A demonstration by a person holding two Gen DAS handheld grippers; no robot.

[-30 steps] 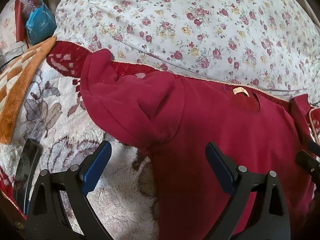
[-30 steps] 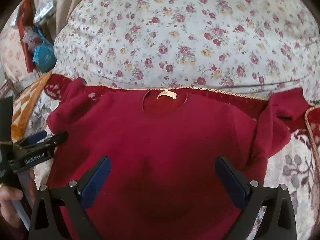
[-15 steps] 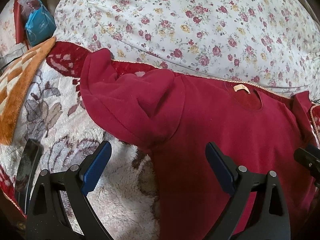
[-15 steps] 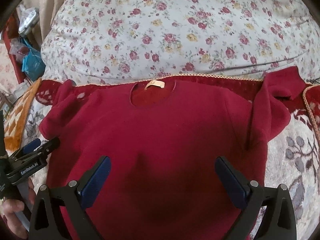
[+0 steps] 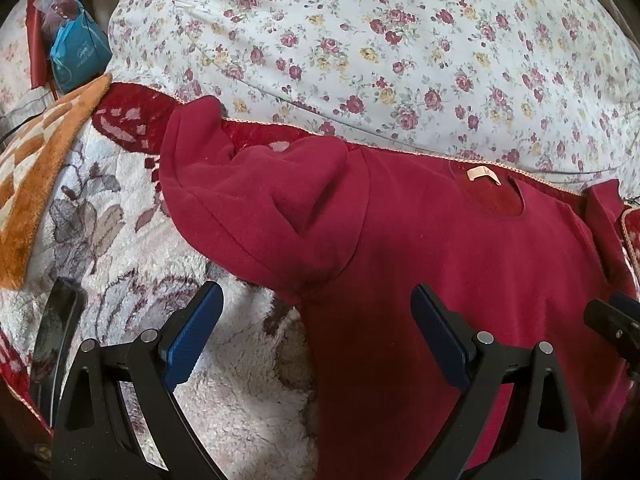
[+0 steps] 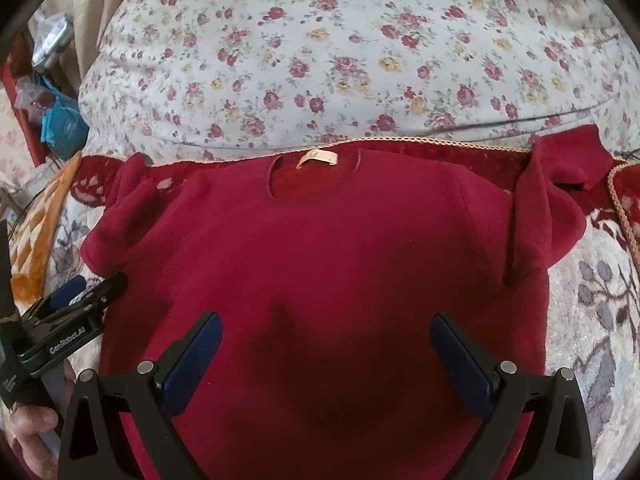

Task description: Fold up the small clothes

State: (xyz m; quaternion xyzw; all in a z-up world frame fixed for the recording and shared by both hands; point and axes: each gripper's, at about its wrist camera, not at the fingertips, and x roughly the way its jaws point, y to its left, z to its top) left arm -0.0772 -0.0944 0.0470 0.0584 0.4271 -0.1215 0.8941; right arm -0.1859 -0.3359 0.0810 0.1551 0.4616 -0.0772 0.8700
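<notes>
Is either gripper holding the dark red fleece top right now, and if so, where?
Neither. The left gripper and right gripper are both open above the dark red fleece top.

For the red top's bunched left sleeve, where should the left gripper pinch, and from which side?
Probably the sleeve cuff end, its outermost tip near the floral pillow. Come in from the outer left, over the fleece blanket. The sleeve lies crumpled beside the red top, so the free cuff offers a thin edge to pull across. The left gripper is open.
</notes>
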